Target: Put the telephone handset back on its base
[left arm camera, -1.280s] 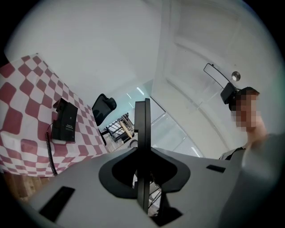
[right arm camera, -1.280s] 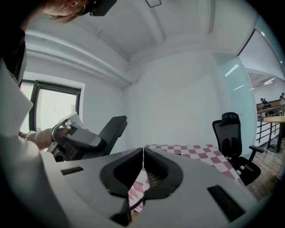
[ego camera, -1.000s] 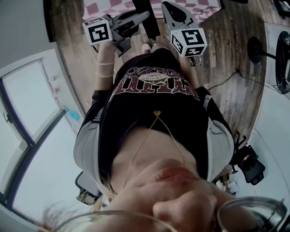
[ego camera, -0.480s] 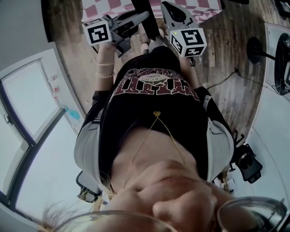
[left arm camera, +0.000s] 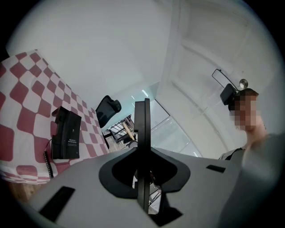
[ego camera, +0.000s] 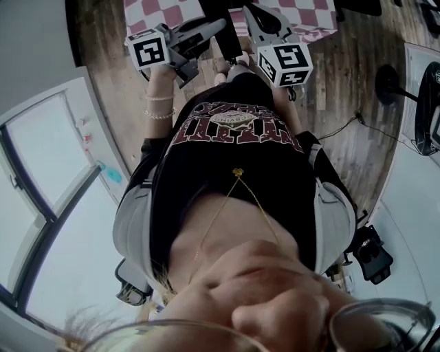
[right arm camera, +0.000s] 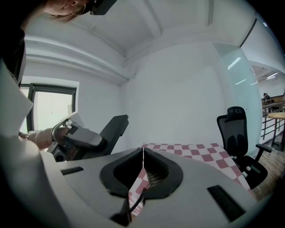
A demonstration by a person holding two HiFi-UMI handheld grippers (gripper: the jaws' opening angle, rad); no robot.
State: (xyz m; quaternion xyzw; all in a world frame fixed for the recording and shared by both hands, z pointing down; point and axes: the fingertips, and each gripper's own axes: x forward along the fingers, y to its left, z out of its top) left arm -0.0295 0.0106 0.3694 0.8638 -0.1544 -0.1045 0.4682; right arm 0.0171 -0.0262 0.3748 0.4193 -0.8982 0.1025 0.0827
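A black telephone [left arm camera: 67, 133] lies on the red-and-white checked cloth [left arm camera: 26, 93], its coiled cord [left arm camera: 46, 159] hanging at the cloth's edge; I cannot tell handset from base. My left gripper [left arm camera: 142, 107] is well short of it, jaws pressed together with nothing between them. My right gripper [right arm camera: 142, 152] is also shut and empty; a stretch of the coiled cord [right arm camera: 137, 198] shows below its jaws, and the checked cloth [right arm camera: 196, 153] lies beyond. In the head view both grippers, left [ego camera: 218, 25] and right [ego camera: 253, 11], are held in front of the body at the cloth's [ego camera: 306, 15] near edge.
A black office chair [right arm camera: 238, 129] stands right of the table, and another chair [left arm camera: 107, 109] shows beyond it. On the wooden floor at the right are a round stand base [ego camera: 388, 72] and a cable [ego camera: 344, 122]. A glass partition [ego camera: 48, 206] runs along the left.
In the head view the checked table has slid a little nearer and the floor has shifted, as the person and both grippers moved toward it. Both grippers' jaws look unchanged.
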